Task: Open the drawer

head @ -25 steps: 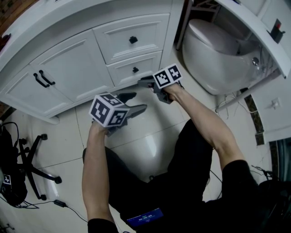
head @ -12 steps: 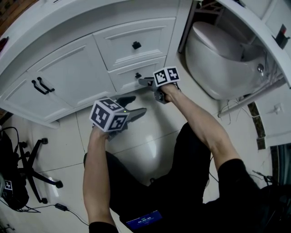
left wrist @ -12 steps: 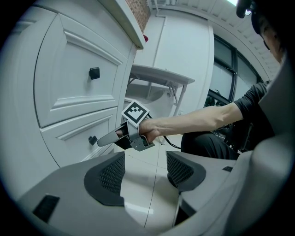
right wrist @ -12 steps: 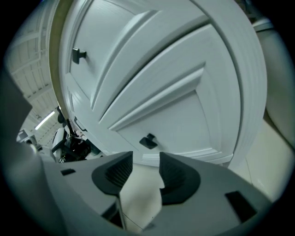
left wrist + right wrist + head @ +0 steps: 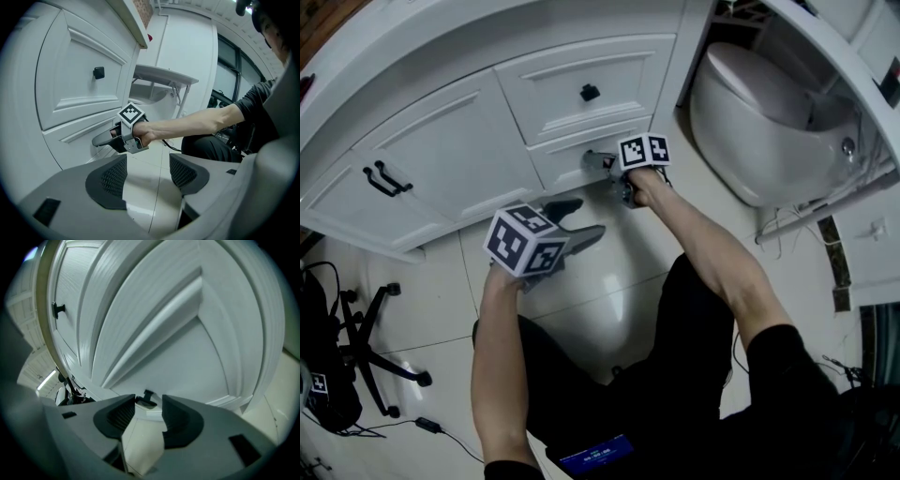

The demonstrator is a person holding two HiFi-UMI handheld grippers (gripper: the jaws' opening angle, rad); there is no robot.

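The white cabinet's low drawer [image 5: 567,161] is closed, and its front [image 5: 187,333] fills the right gripper view. Its small black knob [image 5: 148,397] sits just ahead of my right gripper [image 5: 147,408], level with the gap between the fingertips. The pads do not press on it and the jaws stand open. In the head view the right gripper [image 5: 594,160] is up against the drawer front and hides the knob. My left gripper [image 5: 577,219] hovers over the floor tiles, open and empty, and looks toward the right gripper [image 5: 105,138] from the side.
Above it is a taller drawer [image 5: 581,80] with its own black knob [image 5: 590,92]. Cabinet doors with black bar handles [image 5: 380,178] stand to the left. A toilet [image 5: 759,112] is at the right, a chair base [image 5: 366,347] and cables at the lower left.
My right gripper moved forward and down to the low drawer's knob and rolled, and its jaws opened wide. The left gripper shifted only slightly.
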